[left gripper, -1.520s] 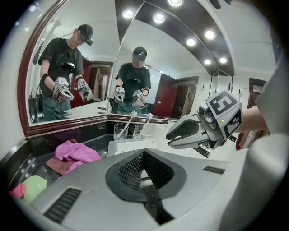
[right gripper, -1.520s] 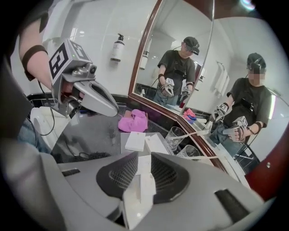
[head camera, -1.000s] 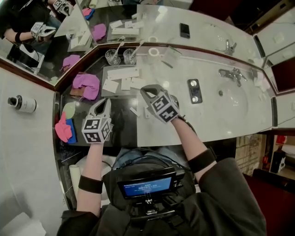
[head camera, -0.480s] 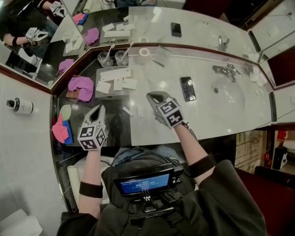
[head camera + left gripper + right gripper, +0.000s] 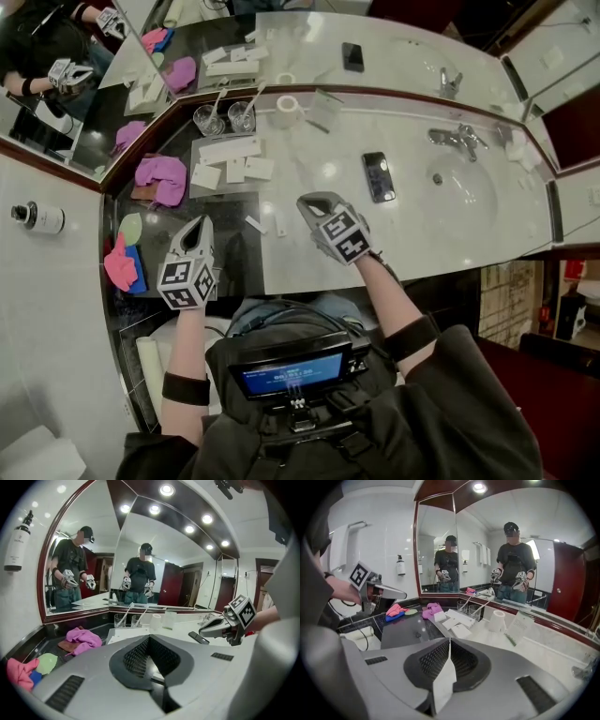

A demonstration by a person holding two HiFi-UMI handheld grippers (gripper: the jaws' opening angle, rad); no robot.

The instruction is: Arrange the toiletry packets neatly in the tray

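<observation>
- Jaws pressed tight together on the left gripper (image 5: 202,223), nothing pinched, and it hovers over the dark counter (image 5: 239,262).
- Right gripper (image 5: 309,202) is all but closed too. A hairline slit shows white, and whether that's a packet or pale marble, can't tell.
- Two loose packets (image 5: 253,223) lie flat between the grippers.
- Tray (image 5: 220,189) sits beyond them with one long packet (image 5: 230,150) and three small packets (image 5: 234,171) inside, and a pink cloth (image 5: 161,178) just beside it.
</observation>
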